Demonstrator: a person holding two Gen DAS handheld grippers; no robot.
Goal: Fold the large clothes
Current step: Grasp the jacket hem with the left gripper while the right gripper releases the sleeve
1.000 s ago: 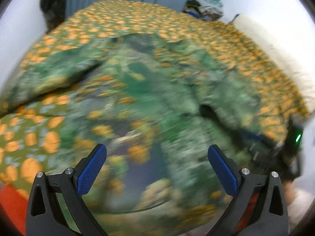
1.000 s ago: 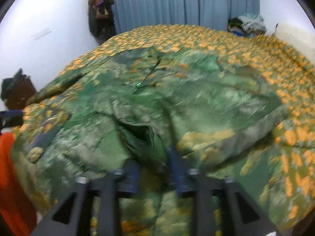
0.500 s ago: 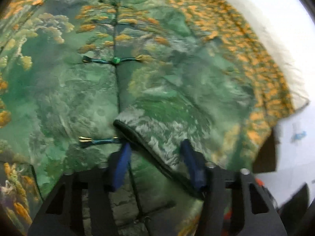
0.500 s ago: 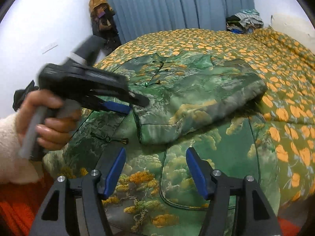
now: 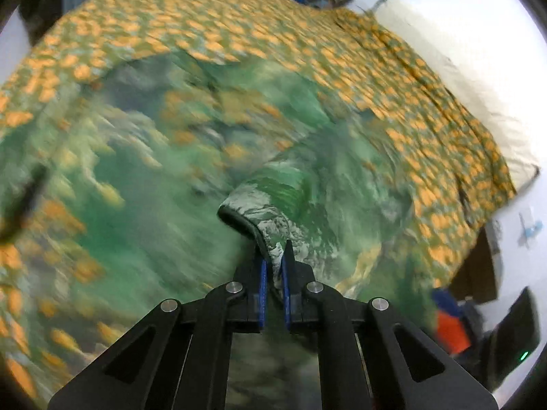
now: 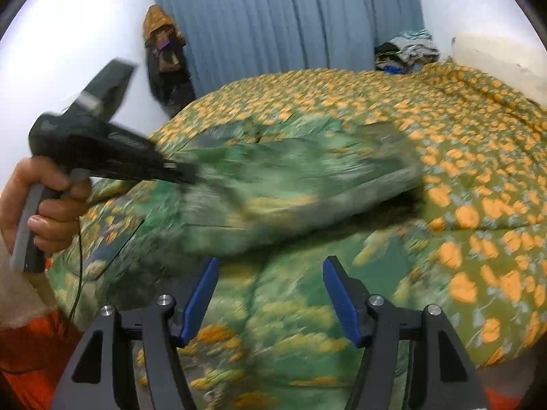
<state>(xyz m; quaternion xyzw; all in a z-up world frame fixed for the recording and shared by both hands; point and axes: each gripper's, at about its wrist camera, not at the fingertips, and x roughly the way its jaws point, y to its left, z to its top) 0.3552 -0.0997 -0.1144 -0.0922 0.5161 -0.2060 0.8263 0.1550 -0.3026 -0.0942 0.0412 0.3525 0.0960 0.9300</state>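
My left hand-held gripper (image 5: 272,266) is clenched on the dark-piped edge of the green patterned garment (image 5: 191,177), which lies spread on the bed (image 5: 393,68) with its orange-flowered cover. The folded sleeve runs away from the pinch, up and to the right across the body of the garment. My right hand-held gripper (image 6: 270,294) hangs released, jaws wide, over the near hem, touching nothing. I judge the left is the nearer one for carrying this fold; the right has free cloth straight ahead of it.
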